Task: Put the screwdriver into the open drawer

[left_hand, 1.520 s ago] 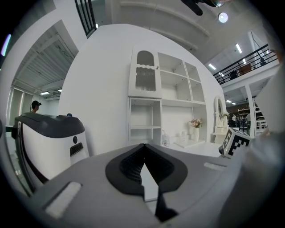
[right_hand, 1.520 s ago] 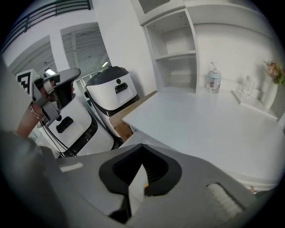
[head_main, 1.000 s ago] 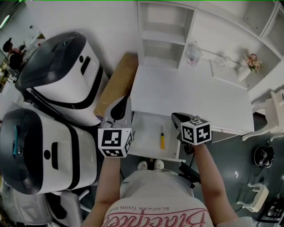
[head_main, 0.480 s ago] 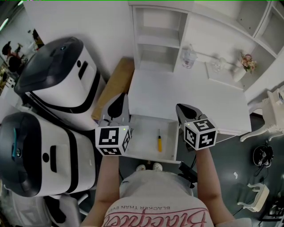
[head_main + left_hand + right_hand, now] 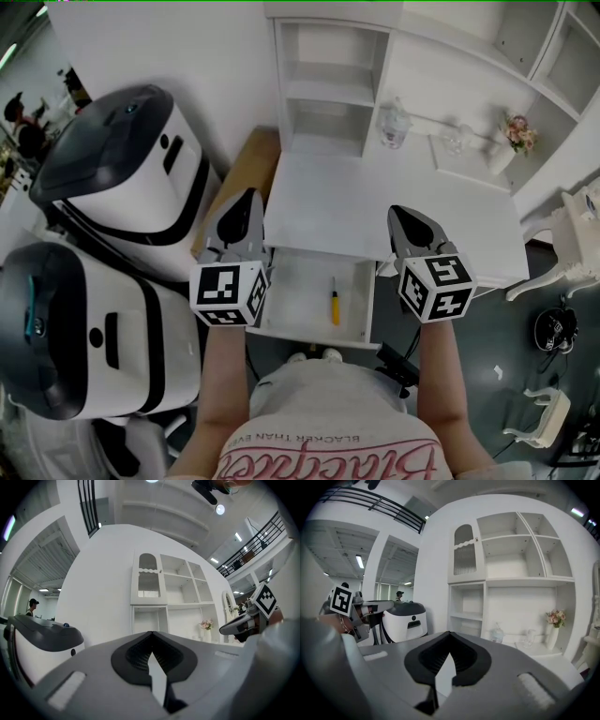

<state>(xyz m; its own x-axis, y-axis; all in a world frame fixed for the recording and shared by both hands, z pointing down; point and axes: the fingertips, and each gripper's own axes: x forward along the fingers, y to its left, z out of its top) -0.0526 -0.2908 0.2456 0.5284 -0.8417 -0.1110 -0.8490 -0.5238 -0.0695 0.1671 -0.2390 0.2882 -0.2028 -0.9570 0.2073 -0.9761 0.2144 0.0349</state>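
Already the screwdriver (image 5: 334,302) lies inside the drawer (image 5: 292,289), right of its middle; left tongs (image 5: 246,199) and right tongs (image 5: 401,216) hover closed, empty, flanking it. Lift clear without nudging the drawer.

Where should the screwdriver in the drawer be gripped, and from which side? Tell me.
Take the screwdriver by its yellow handle, probably from straight above. It lies flat in the open drawer, whose walls would hinder a sideways approach, and the handle is its thickest part.

The screwdriver (image 5: 334,302) lies in the open drawer (image 5: 295,291), near its right edge. The left gripper (image 5: 246,202) and the right gripper (image 5: 403,217) flank the drawer, jaws seemingly together.
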